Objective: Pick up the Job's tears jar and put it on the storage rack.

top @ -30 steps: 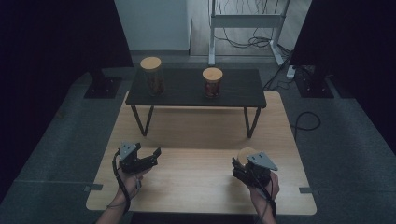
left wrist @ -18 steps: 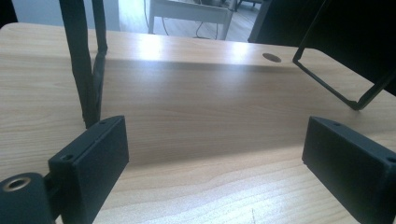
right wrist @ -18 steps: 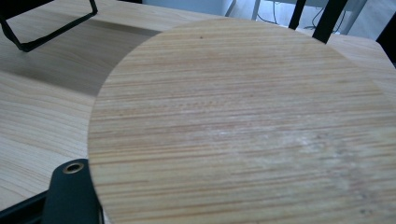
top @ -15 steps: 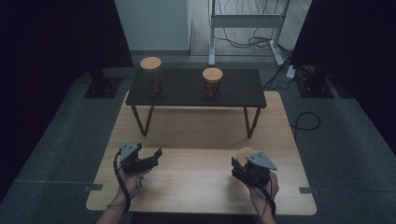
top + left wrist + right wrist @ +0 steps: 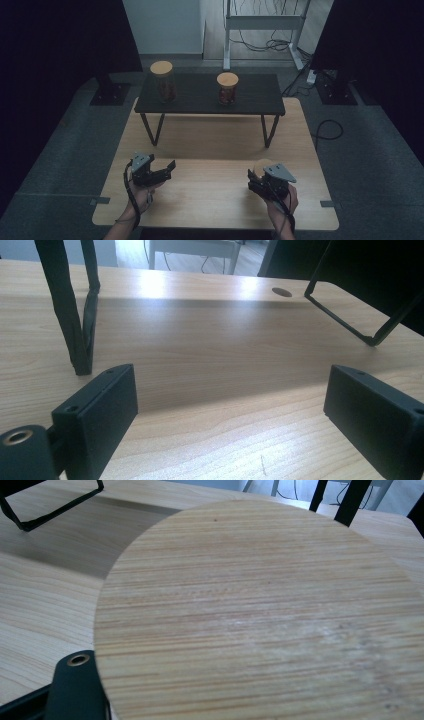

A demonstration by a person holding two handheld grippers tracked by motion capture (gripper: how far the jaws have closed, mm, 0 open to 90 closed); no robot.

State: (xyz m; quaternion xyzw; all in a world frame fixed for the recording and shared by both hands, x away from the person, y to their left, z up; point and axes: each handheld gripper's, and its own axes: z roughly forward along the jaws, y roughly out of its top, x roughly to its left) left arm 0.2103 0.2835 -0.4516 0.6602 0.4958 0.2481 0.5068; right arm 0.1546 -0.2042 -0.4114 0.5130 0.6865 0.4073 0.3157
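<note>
Lid [image 5: 260, 615] is pinched in my right tool [image 5: 261, 181], near the bench [image 5: 210, 200] front edge. Left tool [image 5: 159, 171] is spread, empty. Both jars [image 5: 227, 88] on the shelf [image 5: 200, 97] already look capped, so placing it remains.

floor: grey carpet [image 5: 75, 165] | walls: black curtains [image 5: 60, 40] left and right, pale wall [image 5: 165, 25] behind | furniture: light wooden counter [image 5: 210, 145], white metal frame [image 5: 262, 22] with cables [image 5: 270, 45] behind | light: dim
</note>
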